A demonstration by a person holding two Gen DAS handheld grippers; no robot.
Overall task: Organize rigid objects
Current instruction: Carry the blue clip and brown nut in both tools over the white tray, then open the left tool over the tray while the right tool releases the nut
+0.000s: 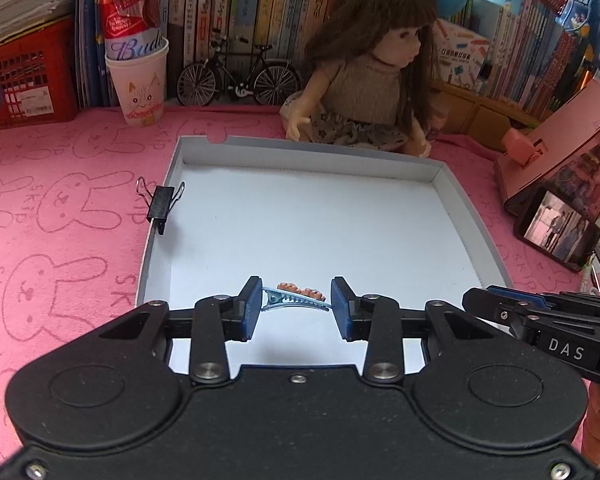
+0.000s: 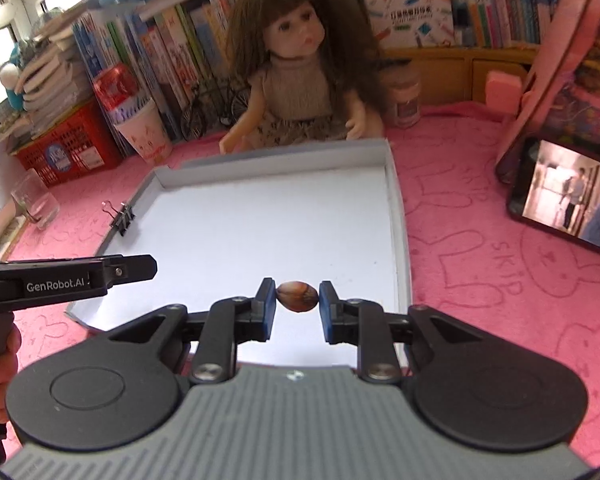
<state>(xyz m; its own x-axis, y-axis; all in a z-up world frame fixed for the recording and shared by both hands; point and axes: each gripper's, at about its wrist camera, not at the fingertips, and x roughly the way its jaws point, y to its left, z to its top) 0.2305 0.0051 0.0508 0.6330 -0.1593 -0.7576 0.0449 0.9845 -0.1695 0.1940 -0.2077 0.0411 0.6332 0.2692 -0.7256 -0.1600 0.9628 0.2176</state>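
Holding small loads over the near edge of the white tray (image 1: 436, 178), both grippers risk dropping them. The left gripper (image 1: 296, 308) has its fingers clamped end to end on a thin hair clip (image 1: 296, 300), which could pivot or spring loose. The right gripper (image 2: 297, 304) pinches a smooth brown shell (image 2: 297, 297) at two small contacts; it may squirt out. The two tools sit close together and could collide. A binder clip (image 1: 162, 202) on the tray's left wall and the doll (image 1: 364, 80) at the far rim crowd the counter (image 1: 60, 200).

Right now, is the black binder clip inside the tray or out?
Neither fully: the binder clip is clamped on the tray's left wall, straddling it.
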